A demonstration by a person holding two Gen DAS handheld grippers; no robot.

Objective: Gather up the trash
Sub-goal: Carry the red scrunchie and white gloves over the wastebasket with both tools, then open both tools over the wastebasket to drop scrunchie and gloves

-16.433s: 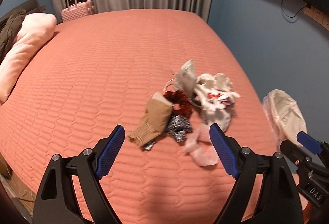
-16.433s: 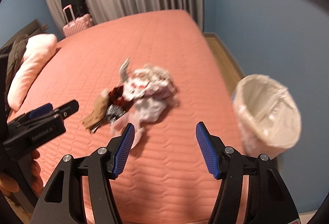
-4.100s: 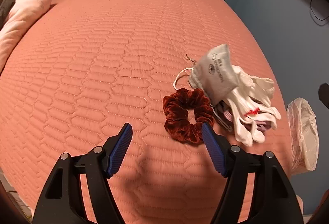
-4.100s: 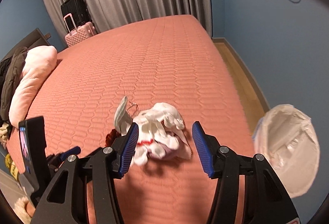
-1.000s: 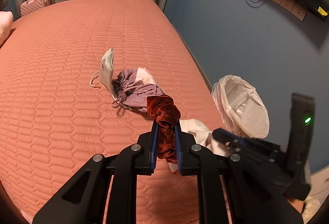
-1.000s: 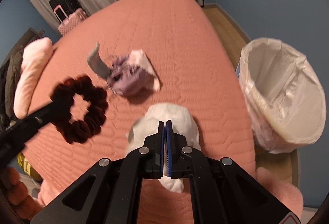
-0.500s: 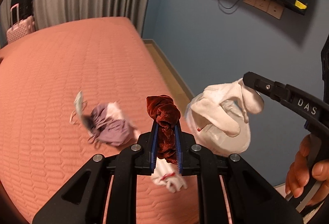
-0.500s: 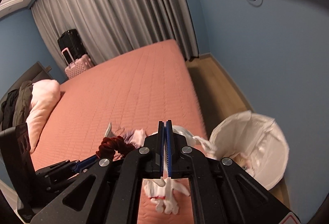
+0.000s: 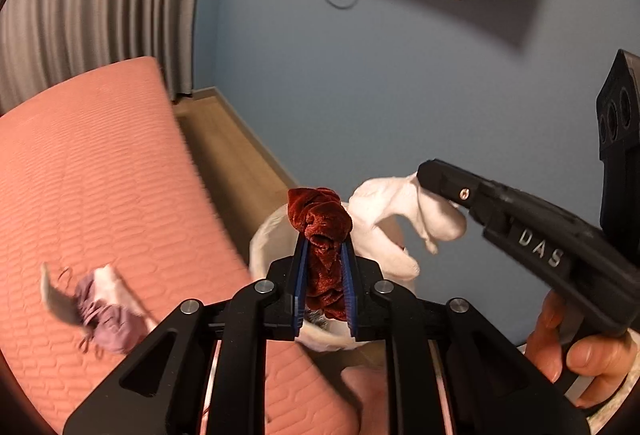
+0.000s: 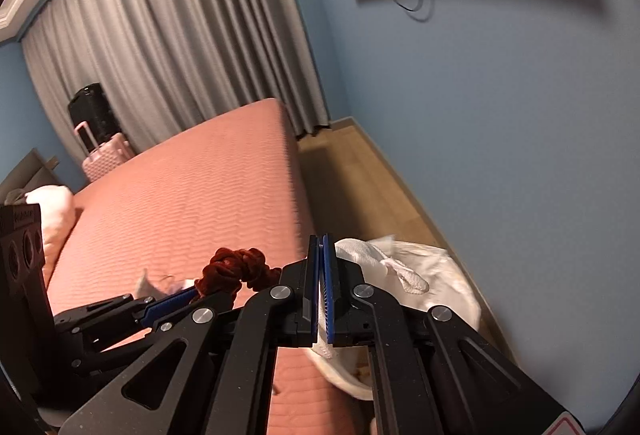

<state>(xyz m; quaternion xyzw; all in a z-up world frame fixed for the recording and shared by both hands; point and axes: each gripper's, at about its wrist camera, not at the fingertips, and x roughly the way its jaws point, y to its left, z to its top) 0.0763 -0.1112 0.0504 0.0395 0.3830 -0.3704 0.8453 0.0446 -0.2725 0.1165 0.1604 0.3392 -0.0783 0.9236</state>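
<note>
From my left wrist camera, my left gripper (image 9: 324,275) is clamped narrow on a dark red velvet scrunchie (image 9: 322,235), which bunches up between the blue pads (image 9: 301,279) and pokes out above them. My right gripper (image 10: 320,291) has its jaws pressed nearly together on a white glove (image 9: 396,219); in the left view the glove hangs from its tip, limp, up in the air just right of the scrunchie. Both items sit over the bin with the white liner (image 10: 448,283), which stands on the wooden floor (image 10: 360,171) just beside the edge of the bed (image 9: 100,171), below my two grippers. In the left view the bin's rim (image 9: 264,235) curves out behind the scrunchie. Back on the salmon quilted bed cover, well apart from the bin, I can see a small heap left lying: a purple cloth piece (image 9: 106,319) with a grey face mask (image 9: 54,295) standing tilted against it; both are blurred. A person's hand (image 9: 576,355) wraps the handle of the right gripper at the lower right of the left view. In the right view, grey curtains (image 10: 180,55) hang behind the bed, with a pink suitcase (image 10: 106,155) and a black one (image 10: 92,111) at the far end.
</note>
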